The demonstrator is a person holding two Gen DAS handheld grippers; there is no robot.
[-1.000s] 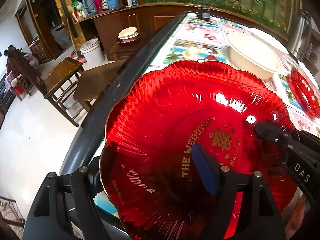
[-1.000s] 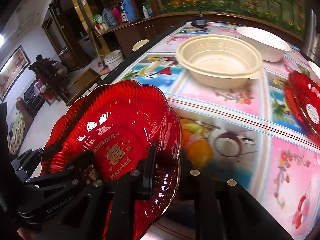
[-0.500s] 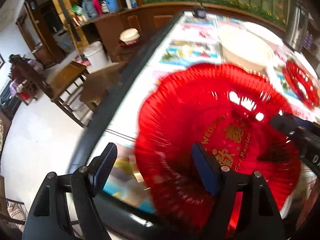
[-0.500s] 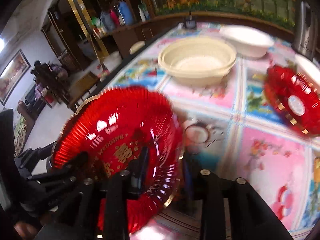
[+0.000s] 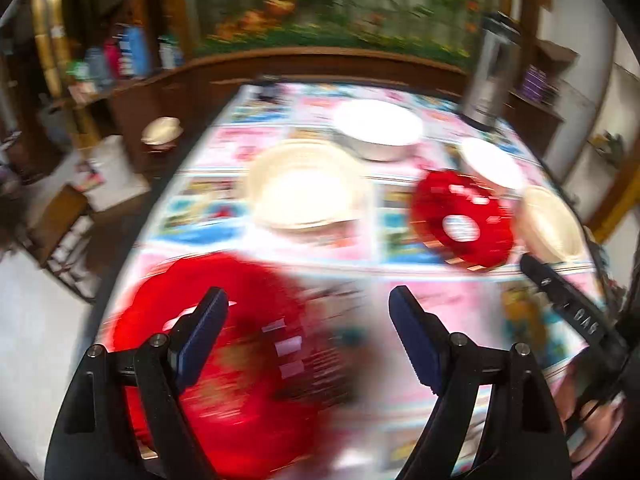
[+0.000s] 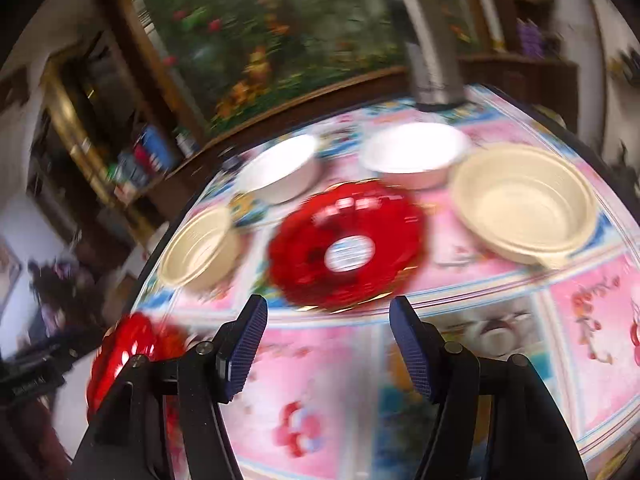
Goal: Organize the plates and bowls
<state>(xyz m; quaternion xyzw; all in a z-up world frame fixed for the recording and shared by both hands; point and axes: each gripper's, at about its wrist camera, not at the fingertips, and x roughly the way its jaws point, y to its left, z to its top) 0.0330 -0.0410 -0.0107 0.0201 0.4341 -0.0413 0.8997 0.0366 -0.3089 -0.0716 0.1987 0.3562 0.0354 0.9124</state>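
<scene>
A red scalloped plate [image 5: 224, 340] lies blurred near the table's left edge, partly behind one finger of my left gripper [image 5: 308, 304]. Those jaws are opening and no pad touches the plate. My right gripper [image 6: 328, 308] is also opening, with nothing between its fingers. Just beyond it sits a second red plate [image 6: 348, 240], bottom up with a white label. The first plate [image 6: 128, 352] shows at the right wrist view's lower left. Around the labelled plate [image 5: 460, 220] stand two cream bowls [image 6: 200, 248] [image 6: 524, 204] and two white bowls [image 6: 280, 168] [image 6: 416, 152].
A tall metal flask [image 6: 432, 60] stands at the table's far end. The tablecloth [image 6: 500, 344] is pink with pictures. The table's dark edge [image 5: 132, 236] drops off on the left to wooden chairs [image 5: 60, 224] and the floor. A finger of the right gripper [image 5: 560, 296] crosses the left view.
Both grippers have come off the red wedding plate and swung right and up. The right jaws went from shut on its rim to wide apart. The plate now lies at lower left.
</scene>
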